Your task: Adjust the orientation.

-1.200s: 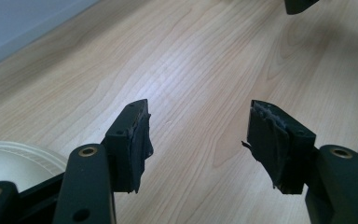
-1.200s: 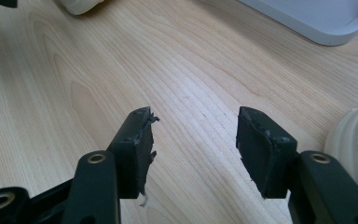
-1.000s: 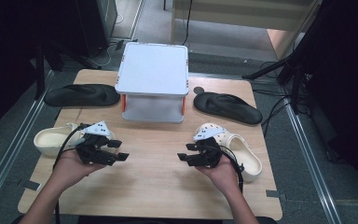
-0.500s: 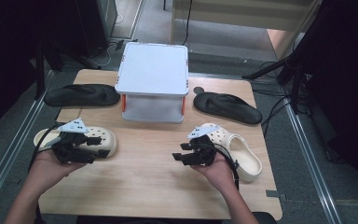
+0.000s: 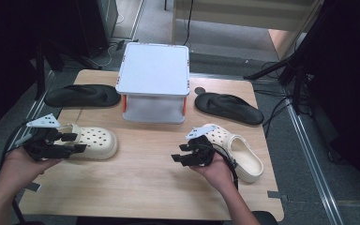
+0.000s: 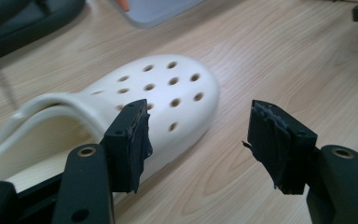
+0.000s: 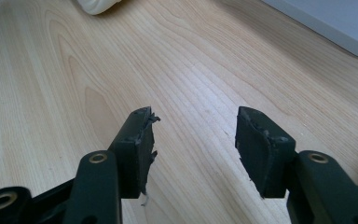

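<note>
My left claw [image 5: 72, 142] is spread wide with nothing gripped between its 2 jaws, and the same open gap shows from the left gripper view [image 6: 198, 140]. It sits right over the left cream clog [image 5: 91, 142], at the heel-strap end, with the perforated toe pointing away from me past the jaw tips. In the left gripper view that clog [image 6: 168, 93] lies ahead and to the left of the gap: my left-hand jaw is over its near flank, while the right-hand jaw stands over bare wood beside the shoe; whether the pad touches the shoe, I cannot tell. My right claw [image 5: 182, 153] is open just as wide and empty, low over the table [image 5: 136, 187] with only wood grain between its jaws [image 7: 193, 140]. The right cream clog [image 5: 241, 152] lies just behind and to the outer side of that claw, next to my right hand. Beyond both claws, at the far middle of the table, stands a white 2-tier stand [image 5: 154, 82] with orange posts. A black flip-flop [image 5: 82, 95] lies beyond my left claw, and another black flip-flop [image 5: 229, 108] lies beyond my right claw.
</note>
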A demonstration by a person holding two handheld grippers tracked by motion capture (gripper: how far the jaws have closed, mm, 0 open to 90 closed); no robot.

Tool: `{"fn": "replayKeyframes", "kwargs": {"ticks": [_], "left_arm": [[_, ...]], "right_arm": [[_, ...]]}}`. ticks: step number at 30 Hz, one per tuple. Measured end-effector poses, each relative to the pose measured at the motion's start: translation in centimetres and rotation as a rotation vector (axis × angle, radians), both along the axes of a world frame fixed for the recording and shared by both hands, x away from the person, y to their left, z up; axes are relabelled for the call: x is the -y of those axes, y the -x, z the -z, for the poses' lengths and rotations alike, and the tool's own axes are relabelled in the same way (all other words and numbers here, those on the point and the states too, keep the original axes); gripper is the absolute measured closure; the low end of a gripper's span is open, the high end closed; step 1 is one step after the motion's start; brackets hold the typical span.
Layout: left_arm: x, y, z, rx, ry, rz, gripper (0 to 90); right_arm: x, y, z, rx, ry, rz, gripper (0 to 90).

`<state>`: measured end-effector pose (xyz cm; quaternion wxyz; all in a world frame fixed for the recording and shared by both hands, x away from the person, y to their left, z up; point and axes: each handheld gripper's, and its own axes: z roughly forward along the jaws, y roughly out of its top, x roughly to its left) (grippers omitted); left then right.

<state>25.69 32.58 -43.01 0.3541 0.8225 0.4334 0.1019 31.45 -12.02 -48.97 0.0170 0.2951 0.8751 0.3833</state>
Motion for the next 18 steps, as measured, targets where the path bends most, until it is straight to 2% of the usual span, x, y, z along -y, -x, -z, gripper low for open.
{"fn": "replayKeyframes", "kwargs": {"ticks": [1, 3, 4, 5, 7, 9, 14, 18], "left_arm": [[-0.8, 0.0, -0.3, 0.002, -0.008, -0.013, 39.2], [-1.4, 0.0, -0.4, -0.002, -0.005, -0.015, 39.1], [-2.3, -0.2, -0.3, -0.003, -0.001, -0.038, 38.8], [-2.3, -0.2, -0.3, -0.003, -0.001, -0.038, 38.8], [-3.0, -0.4, 0.1, -0.012, -0.001, -0.054, 38.9], [-3.5, -0.5, 0.7, -0.02, -0.022, -0.066, 39.0], [-3.7, -1.2, 2.3, -0.054, -0.022, -0.064, 39.1], [-3.1, -1.9, 3.4, -0.08, -0.042, -0.046, 39.5]], "right_arm": [[0.0, 0.0, 0.0, 0.0, 0.001, 0.0, 47.6], [0.1, 0.1, 0.0, -0.003, 0.005, 0.004, 47.6], [0.1, 0.1, 0.0, -0.005, 0.005, 0.006, 47.6], [0.1, 0.1, 0.0, -0.005, 0.005, 0.006, 47.6], [0.1, 0.1, 0.0, -0.003, 0.008, 0.006, 47.6], [0.1, 0.2, 0.0, -0.007, 0.012, 0.01, 47.6], [0.0, 0.2, 0.1, -0.006, 0.017, 0.005, 47.5], [0.0, 0.1, 0.2, -0.007, 0.018, 0.003, 47.6]]}}
